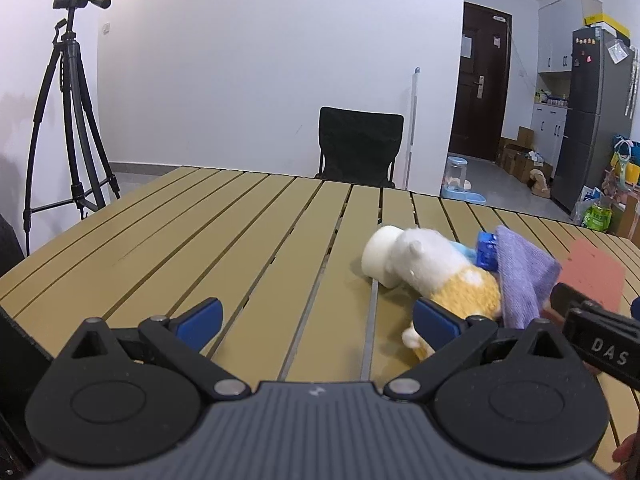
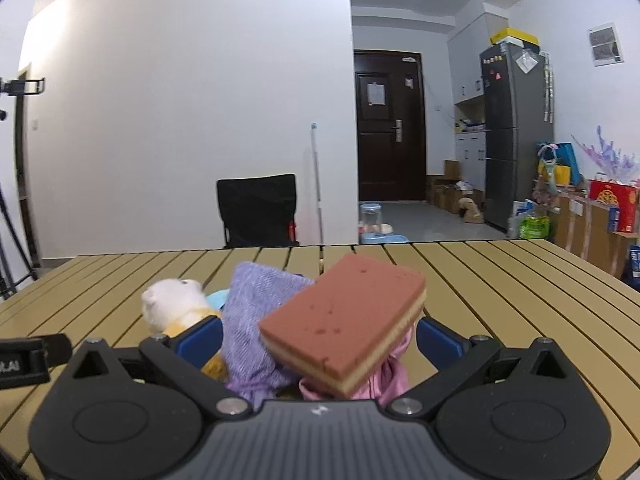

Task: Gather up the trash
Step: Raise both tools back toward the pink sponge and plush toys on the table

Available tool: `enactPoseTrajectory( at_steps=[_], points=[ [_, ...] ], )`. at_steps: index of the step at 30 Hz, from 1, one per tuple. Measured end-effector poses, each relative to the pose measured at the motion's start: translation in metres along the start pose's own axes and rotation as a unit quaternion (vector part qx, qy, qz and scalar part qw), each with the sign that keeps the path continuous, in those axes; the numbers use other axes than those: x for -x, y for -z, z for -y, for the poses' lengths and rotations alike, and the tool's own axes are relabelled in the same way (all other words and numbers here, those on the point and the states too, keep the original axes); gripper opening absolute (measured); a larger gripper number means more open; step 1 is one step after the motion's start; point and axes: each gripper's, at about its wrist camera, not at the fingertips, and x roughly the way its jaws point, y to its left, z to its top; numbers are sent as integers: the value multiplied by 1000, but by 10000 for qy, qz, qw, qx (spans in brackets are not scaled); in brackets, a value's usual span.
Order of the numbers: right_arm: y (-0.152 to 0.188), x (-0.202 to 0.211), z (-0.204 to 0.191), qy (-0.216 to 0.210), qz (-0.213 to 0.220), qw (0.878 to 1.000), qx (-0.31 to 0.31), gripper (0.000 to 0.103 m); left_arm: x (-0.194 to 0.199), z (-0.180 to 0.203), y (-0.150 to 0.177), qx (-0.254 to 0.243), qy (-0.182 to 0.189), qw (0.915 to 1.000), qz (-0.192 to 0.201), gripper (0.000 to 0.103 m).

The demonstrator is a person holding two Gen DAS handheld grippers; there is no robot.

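Note:
A heap lies on the slatted table [image 1: 200, 240]: a white and yellow plush toy [image 1: 436, 268], a white cup [image 1: 380, 256] on its side, a blue packet [image 1: 486, 250], a purple cloth [image 1: 524, 276] and a reddish sponge [image 1: 592, 272]. My left gripper [image 1: 316, 320] is open and empty, its right finger beside the plush. In the right wrist view, my right gripper [image 2: 320, 338] is open around the heap: the sponge [image 2: 344, 316] rests on the purple cloth [image 2: 256, 320] and a pink cloth [image 2: 392, 376], with the plush [image 2: 172, 304] to the left.
A black chair [image 1: 360, 148] stands behind the table's far edge. A camera tripod [image 1: 68, 120] stands at the left. A pet feeder [image 1: 460, 180], a fridge [image 1: 592, 112] and boxes lie to the right on the floor.

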Motion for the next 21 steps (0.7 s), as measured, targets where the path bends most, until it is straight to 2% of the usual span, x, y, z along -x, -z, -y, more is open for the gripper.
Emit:
enactPoseTrajectory(
  at_steps=[5,11,17,19,21],
  points=[
    [-5,-28,-9,153,-161,9998,-4,103,-12,-2,-6,59,-50,10000,-31,103],
    [-3,-48,-22,685,-271,9970,254,103,-23,-3,-6,109,-78,9998,-177,103],
    [1,-61,-18,729,-441,9960,254,100,-28,-1,-3,112,-87,9996,-240,103],
    [1,-59,-16,732,-387,9963,237,93,-29,1,-4,125,-71,9996,-255,103],
    [1,-57,-13,655,-339,9970,219,92,-30,2,-5,117,-62,9996,-248,103]
  ],
)
